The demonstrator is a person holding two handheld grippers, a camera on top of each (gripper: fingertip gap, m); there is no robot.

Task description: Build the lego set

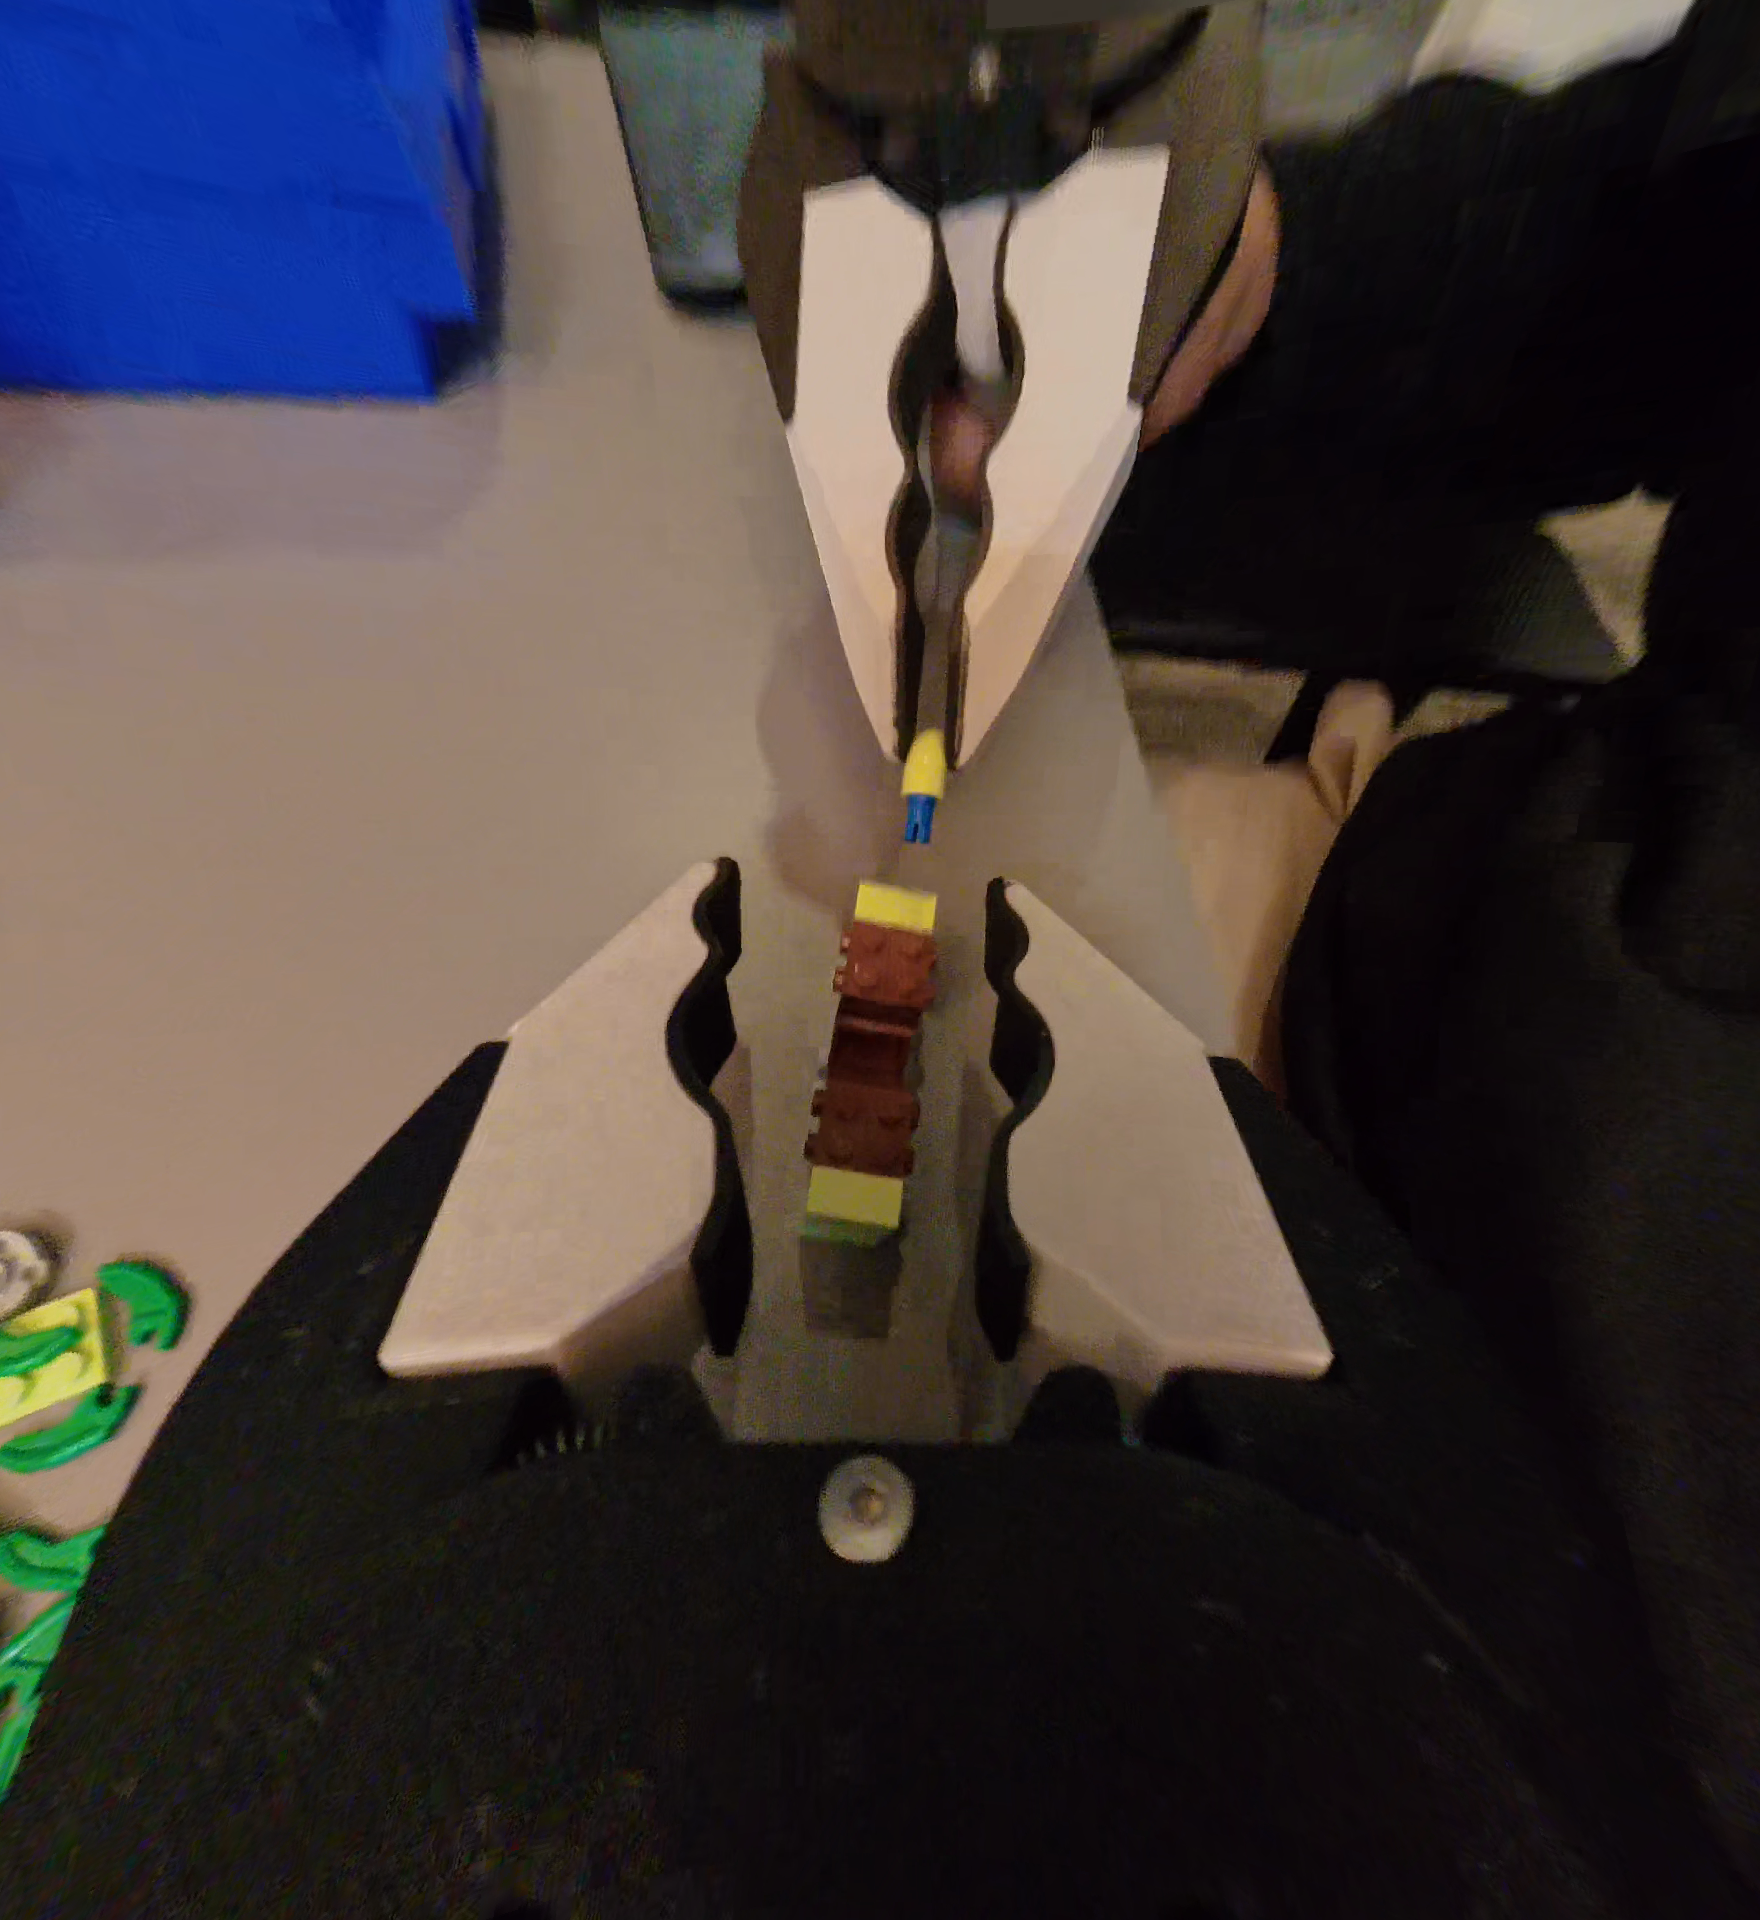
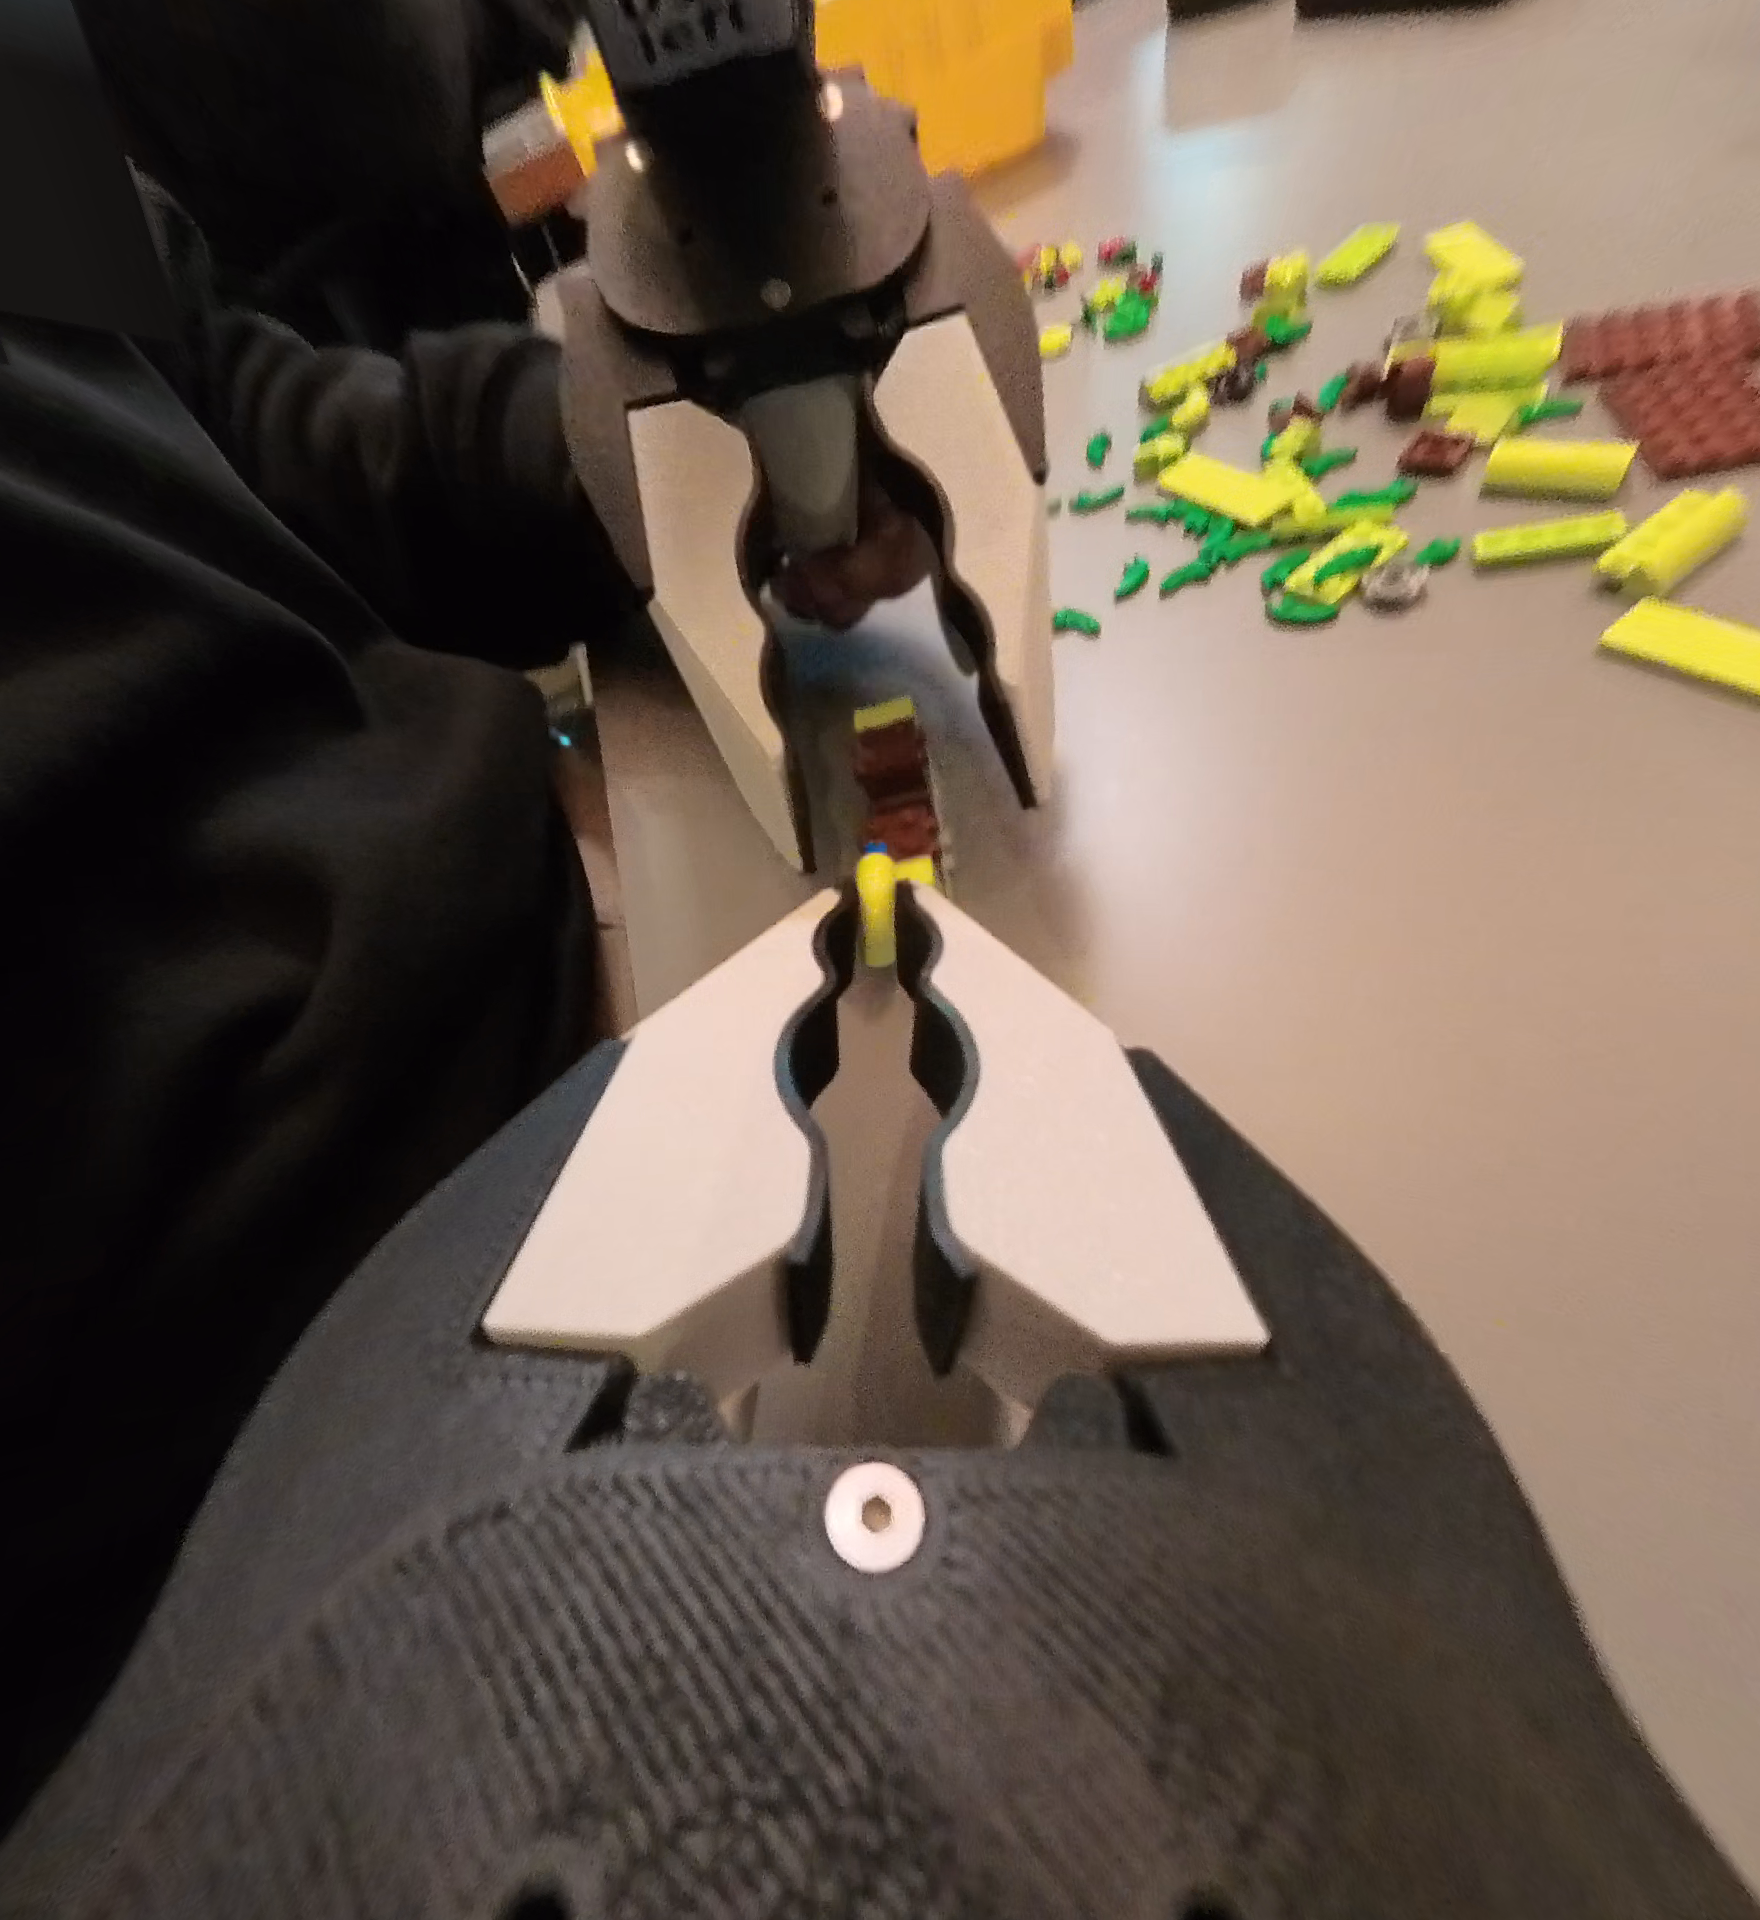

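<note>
A narrow lego assembly [image 1: 871,1081] of brown bricks with lime-yellow ends lies on the grey table between the fingers of my left gripper [image 1: 860,878]. The left jaws are open and clear of it on both sides. My right gripper [image 1: 923,743] faces it from the far side, shut on a small yellow piece with a blue pin [image 1: 923,790]. The pin tip hovers just short of the assembly's far yellow end. In the right wrist view, my right gripper [image 2: 876,899] pinches the yellow piece [image 2: 874,920] in front of the assembly [image 2: 891,779] and the open left gripper [image 2: 912,826].
Loose lime-yellow, green and brown pieces [image 2: 1375,468] and a brown plate [image 2: 1686,384] are scattered on the table [image 2: 1375,1039]. More pieces [image 1: 14,1382] lie left of my left gripper. A blue bin [image 1: 180,187] stands at the back. A person's dark sleeve [image 2: 180,727] is close by. Both grippers' tips are close together, under 4 cm apart.
</note>
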